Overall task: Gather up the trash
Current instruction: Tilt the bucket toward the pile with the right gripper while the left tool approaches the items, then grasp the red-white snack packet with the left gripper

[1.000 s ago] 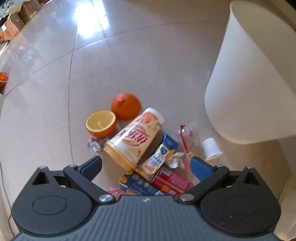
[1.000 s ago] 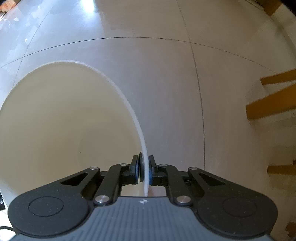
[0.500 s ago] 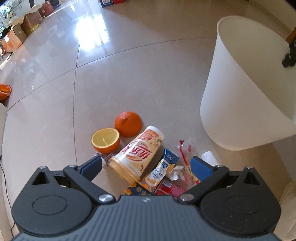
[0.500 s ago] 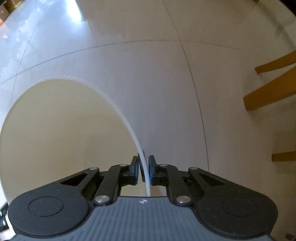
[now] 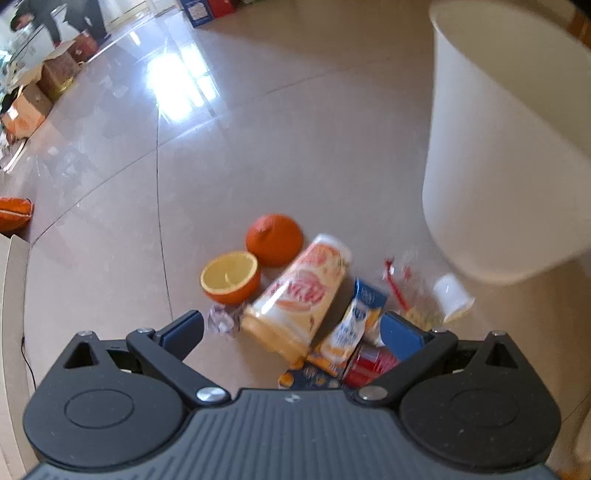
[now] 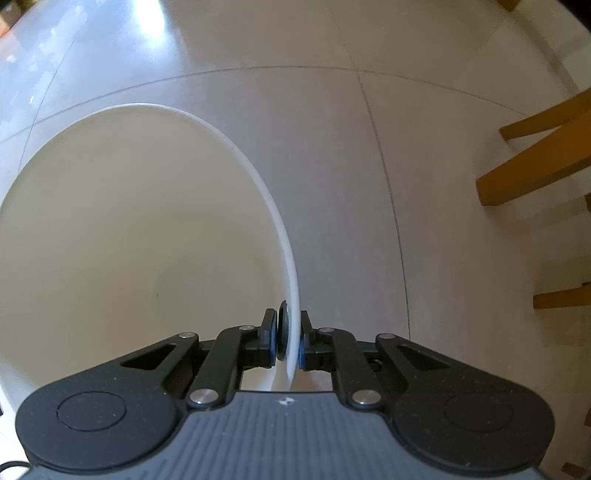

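Observation:
A heap of trash lies on the tiled floor: two orange halves (image 5: 255, 258), a tipped drink cup (image 5: 299, 299), a blue-and-white pouch (image 5: 351, 325), a red packet (image 5: 369, 365), a crumpled foil scrap (image 5: 221, 319) and a small white cup (image 5: 452, 297). My left gripper (image 5: 291, 328) hangs open above the heap, with the drink cup between its fingers and untouched. The white bin (image 5: 495, 147) stands off the floor at the right. My right gripper (image 6: 288, 336) points down and is shut on the bin's rim (image 6: 291, 280); the bin's inside is bare.
Cardboard boxes (image 5: 40, 92) and a bent-over person (image 5: 55, 18) are at the far left. An orange bag (image 5: 14, 214) lies at the left edge. Wooden chair legs (image 6: 535, 173) stand right of the bin.
The left gripper has pulled back and tilted up, so more of the floor and room shows. The bin has shifted up and right in its view. The right grip on the rim is unchanged.

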Motion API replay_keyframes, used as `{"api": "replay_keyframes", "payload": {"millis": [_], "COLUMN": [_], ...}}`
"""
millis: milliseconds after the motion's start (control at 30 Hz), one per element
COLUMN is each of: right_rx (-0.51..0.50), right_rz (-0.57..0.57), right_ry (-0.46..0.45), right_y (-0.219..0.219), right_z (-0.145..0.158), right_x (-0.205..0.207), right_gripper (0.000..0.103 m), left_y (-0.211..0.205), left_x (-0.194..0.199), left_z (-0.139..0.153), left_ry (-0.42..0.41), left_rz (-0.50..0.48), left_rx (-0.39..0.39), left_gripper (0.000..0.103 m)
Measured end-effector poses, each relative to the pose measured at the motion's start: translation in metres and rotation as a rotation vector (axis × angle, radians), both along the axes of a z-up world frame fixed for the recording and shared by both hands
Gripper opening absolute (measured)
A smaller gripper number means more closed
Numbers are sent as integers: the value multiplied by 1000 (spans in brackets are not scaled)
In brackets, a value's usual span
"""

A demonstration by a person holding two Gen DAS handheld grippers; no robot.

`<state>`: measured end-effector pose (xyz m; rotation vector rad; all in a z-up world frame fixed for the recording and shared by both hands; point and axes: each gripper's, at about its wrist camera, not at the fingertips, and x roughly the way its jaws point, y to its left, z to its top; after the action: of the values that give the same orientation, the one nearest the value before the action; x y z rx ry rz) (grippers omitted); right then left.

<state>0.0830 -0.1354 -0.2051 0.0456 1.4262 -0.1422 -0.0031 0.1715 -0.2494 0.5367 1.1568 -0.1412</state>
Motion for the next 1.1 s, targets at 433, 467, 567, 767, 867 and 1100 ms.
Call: {"api": "replay_keyframes", "payload": {"millis": [433, 467, 567, 767, 867, 1100], "right_rx": [55, 60, 75, 69, 60, 59], "right_rz": [-18, -35, -63, -62, -54, -60], "right_ry": [-43, -36, -33, -50, -55, -52], "right_y": [-22, -24, -36, -26, -26, -25], "right_z": [-9, -10, -15, -8, -10, -11], "right_x": [14, 15, 20, 16, 16, 16], "right_gripper": [10, 10, 11, 11, 11, 11], "left_y": [90, 93, 102, 118, 121, 127], "left_x": [-21, -23, -29, -42, -45, -43], "left_z": [-65, -72, -93, -125, -140, -161], "left_ry": [60, 64, 84, 111, 126, 143], "left_rz": [306, 317, 348, 350, 335, 345], "left_rx": [-93, -103, -112, -99, -91, -68], "left_gripper": [99, 99, 94, 92, 92, 82]}}
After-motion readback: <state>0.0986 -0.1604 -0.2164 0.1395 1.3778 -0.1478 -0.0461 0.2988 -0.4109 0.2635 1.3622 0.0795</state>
